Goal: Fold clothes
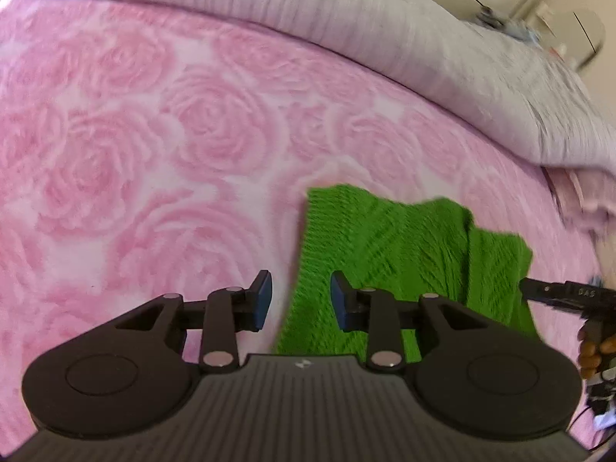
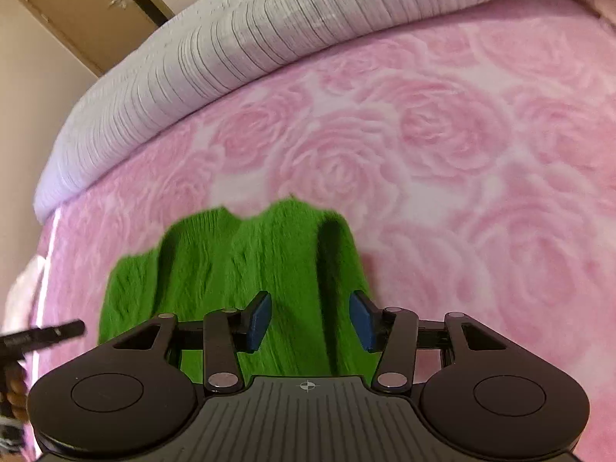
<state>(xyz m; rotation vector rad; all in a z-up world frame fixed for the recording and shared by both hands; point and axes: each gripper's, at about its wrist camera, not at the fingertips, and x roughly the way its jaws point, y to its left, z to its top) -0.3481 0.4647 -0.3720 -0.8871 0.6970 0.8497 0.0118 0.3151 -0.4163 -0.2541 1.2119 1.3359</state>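
A bright green knitted garment [image 1: 404,258] lies folded on the pink rose-patterned blanket [image 1: 154,154]. My left gripper [image 1: 302,302] is open above the garment's left edge, nothing between its blue pads. In the right wrist view the same green garment [image 2: 231,269] lies flat, with a raised crease near its right side. My right gripper [image 2: 312,321] is open over the garment's near part, holding nothing. Each view shows the other gripper's black tip at the frame edge, the right gripper [image 1: 558,294] and the left gripper [image 2: 46,333].
A white ribbed duvet [image 1: 346,19] is bunched along the far side of the bed. A person's hand [image 1: 593,354] grips the other tool at the right edge. Cream wardrobe doors [image 2: 88,7] stand behind the bed. The bed's edge [image 2: 50,269] runs down the left.
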